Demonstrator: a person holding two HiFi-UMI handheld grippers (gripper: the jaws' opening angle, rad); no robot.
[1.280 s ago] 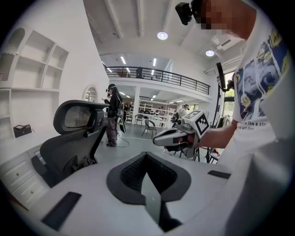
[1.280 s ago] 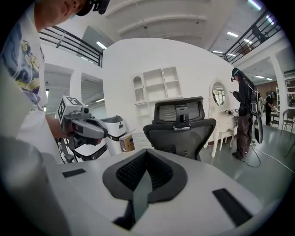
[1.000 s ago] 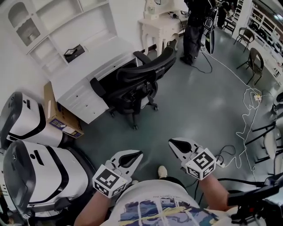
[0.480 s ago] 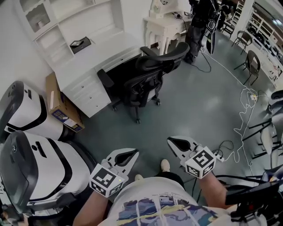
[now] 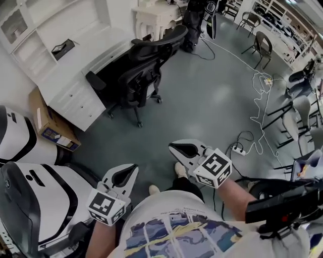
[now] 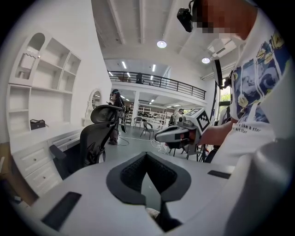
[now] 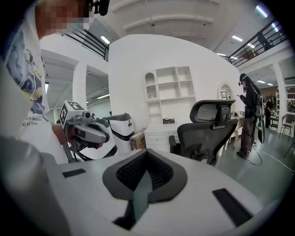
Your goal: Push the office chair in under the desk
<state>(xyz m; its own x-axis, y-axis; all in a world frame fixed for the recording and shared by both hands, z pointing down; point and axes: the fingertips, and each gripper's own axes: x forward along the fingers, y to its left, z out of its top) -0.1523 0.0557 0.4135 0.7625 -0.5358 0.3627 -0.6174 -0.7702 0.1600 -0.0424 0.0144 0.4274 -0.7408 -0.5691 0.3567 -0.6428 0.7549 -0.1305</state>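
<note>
The black office chair stands on the grey floor with its seat partly under the white desk and its back toward me. It also shows in the left gripper view as the chair and in the right gripper view as the chair. My left gripper and right gripper are held low in front of my body, well short of the chair. Both are shut with nothing in them. Each sees the other: right gripper, left gripper.
Two big white and black machines fill the lower left, with a cardboard box beside the desk. White cables and a power strip lie at right. A person stands beyond a small white table.
The head view has swung, so chair and desk slid up and left in the picture. Both grippers shifted left with it and stay shut. The chair keeps its place at the desk.
</note>
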